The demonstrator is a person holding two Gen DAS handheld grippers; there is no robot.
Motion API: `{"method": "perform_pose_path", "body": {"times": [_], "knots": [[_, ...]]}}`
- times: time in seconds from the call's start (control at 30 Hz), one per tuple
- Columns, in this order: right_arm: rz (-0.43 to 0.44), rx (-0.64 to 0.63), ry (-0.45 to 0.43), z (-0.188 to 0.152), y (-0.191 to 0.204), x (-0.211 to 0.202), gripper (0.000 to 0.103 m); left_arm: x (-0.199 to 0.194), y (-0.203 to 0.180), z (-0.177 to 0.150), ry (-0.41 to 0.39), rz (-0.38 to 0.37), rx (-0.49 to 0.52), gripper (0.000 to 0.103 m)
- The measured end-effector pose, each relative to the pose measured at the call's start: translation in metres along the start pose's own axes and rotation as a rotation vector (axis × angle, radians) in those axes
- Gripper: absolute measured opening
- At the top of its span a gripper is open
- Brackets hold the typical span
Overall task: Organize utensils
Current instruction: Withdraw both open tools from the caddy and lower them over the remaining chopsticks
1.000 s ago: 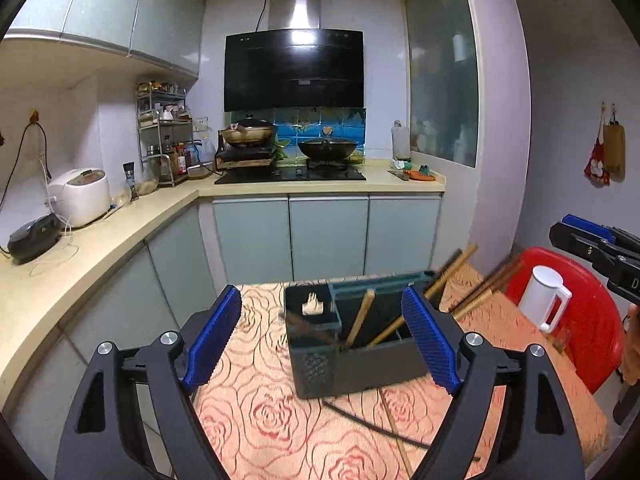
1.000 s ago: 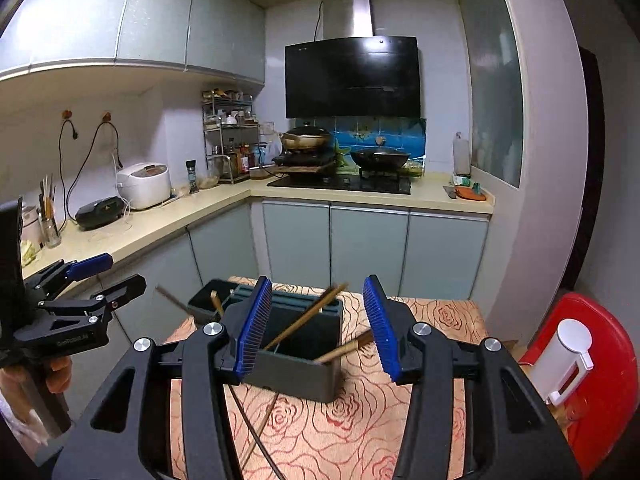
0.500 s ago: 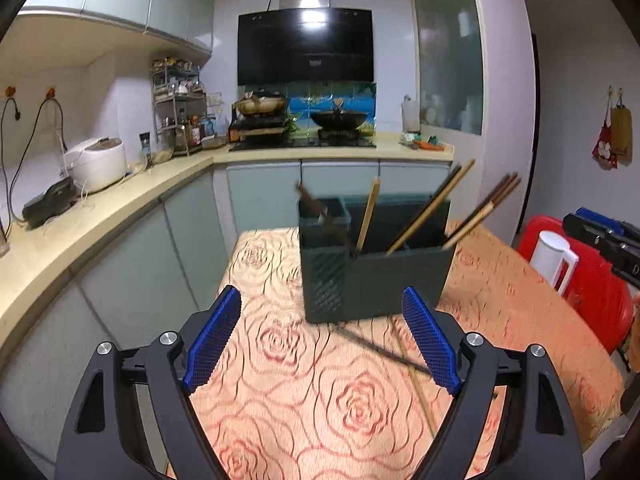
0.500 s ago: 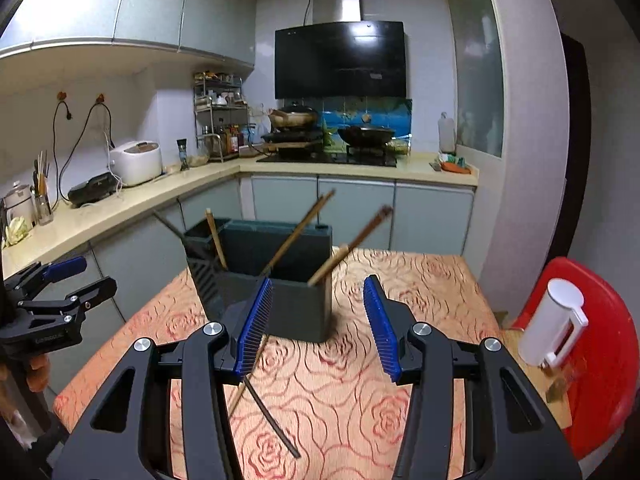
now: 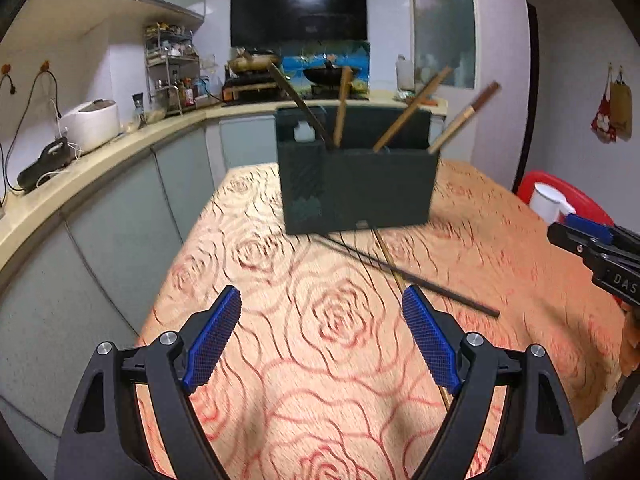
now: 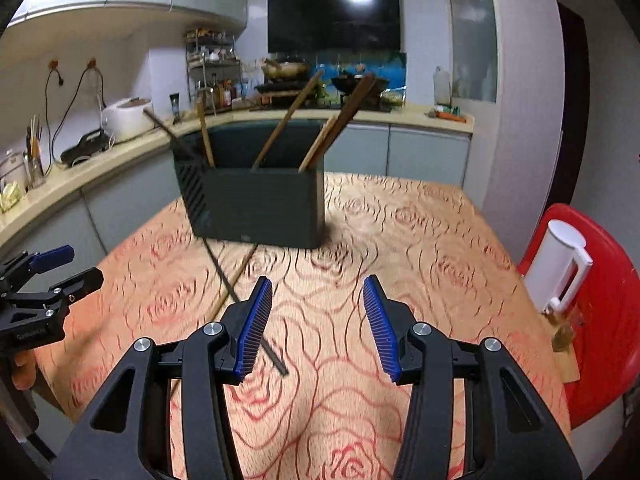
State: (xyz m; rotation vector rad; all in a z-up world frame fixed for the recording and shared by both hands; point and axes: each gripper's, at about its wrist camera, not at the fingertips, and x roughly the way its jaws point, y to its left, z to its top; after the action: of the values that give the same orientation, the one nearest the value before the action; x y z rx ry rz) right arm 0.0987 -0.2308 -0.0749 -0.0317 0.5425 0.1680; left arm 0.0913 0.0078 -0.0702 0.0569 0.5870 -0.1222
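Left wrist view: we see the left claw (image 5: 322, 334) spread wide, nothing between its blue pads, hanging over the rose-patterned cloth on the surface (image 5: 280, 360). Dark bin (image 5: 356, 188) stands upright further back on the surface, with several chopsticks (image 5: 408, 114) leaning out of it at angles. Two loose sticks lie just in front of the bin, crossing each other: a dark chopstick (image 5: 412, 276) and a pale wooden chopstick (image 5: 390, 262). The pale one runs under the claw's right pad; contact unclear.

Right wrist view: right claw (image 6: 318, 322) is part open, narrower than the left, empty. Near end of the dark chopstick sits just beside its left pad, not gripped. White jug (image 6: 558, 268) rests on a red chair (image 6: 608, 300), well apart from the bin. Both frames are motion-blurred.
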Motion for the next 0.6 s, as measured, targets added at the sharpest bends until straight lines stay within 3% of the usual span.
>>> {"method": "perform_pose_path", "body": {"times": [0.6], "knots": [[-0.008,-0.014,0.051,-0.032,-0.005,0.015,0.047,0.017,-0.038,-0.055,0.139,-0.116,0.025,0.080]]}}
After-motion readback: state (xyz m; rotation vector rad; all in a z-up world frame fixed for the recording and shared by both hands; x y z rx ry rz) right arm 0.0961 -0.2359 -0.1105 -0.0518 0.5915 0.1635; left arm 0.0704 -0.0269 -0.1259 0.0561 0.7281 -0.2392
